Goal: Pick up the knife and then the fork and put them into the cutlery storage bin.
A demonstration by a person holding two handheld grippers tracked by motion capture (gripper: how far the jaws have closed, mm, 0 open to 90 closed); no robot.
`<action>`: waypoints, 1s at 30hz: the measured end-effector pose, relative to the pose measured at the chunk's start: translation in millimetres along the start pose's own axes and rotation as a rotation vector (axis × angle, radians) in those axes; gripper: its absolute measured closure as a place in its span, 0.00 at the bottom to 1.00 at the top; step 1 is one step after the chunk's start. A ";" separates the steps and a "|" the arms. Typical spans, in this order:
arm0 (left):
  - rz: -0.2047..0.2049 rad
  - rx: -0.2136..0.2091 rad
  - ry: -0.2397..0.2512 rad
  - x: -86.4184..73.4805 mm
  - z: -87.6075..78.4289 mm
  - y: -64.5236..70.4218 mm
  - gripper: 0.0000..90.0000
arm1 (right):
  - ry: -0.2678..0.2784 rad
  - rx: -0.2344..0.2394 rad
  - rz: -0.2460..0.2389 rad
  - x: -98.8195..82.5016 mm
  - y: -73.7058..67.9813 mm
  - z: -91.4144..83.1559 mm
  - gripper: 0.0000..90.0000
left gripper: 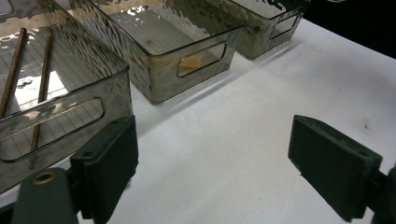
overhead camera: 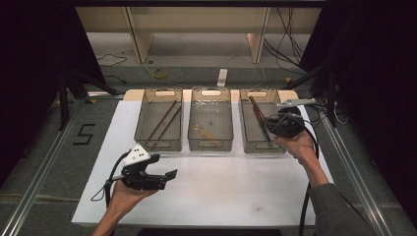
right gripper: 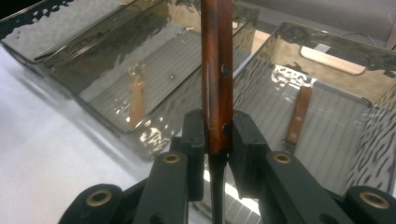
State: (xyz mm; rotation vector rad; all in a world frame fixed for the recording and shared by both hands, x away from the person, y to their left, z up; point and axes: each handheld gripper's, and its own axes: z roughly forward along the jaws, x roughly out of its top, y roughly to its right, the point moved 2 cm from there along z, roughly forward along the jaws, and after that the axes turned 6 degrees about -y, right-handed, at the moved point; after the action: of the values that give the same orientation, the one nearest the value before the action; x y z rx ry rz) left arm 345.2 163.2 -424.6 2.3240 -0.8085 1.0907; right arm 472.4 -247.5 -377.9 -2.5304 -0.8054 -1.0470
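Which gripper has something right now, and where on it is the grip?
The right gripper is shut on a knife, clamping its wooden handle near the blade end. The left gripper is open, empty.

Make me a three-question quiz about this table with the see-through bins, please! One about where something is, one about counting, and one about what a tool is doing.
1. Where do the two thin brown sticks lie?
A. in the left bin
B. in the middle bin
C. on the white table top

2. How many see-through bins stand in the row?
A. two
B. three
C. five

3. What is the right tool doing?
A. standing wide open over the table
B. lying flat in a bin
C. gripping a reddish-brown wooden handle

Answers:
1. A, the high view shows both sticks slanting inside the left bin.
2. B, the left bin, the middle bin and the right bin stand side by side.
3. C, the right gripper view shows its jaws pressed on the wooden handle. The left tool is the open one.
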 end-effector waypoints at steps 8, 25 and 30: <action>0.002 0.007 0.000 -0.1 0.0 -0.2 0.17 | -0.018 -0.030 0.033 14.1 14.8 9.0 0.86; -0.001 0.005 0.002 -0.2 0.1 -0.5 0.17 | -0.078 -0.087 0.116 31.0 38.3 40.8 0.86; 0.001 0.004 0.003 -0.1 0.1 -0.1 0.17 | -0.093 -0.101 0.133 32.4 42.0 49.8 0.86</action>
State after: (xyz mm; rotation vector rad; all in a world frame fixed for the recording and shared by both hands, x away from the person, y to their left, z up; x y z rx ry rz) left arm 345.3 163.3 -424.7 2.3255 -0.8066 1.0966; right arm 543.9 -246.1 -391.4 -2.6928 -0.6113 -0.9556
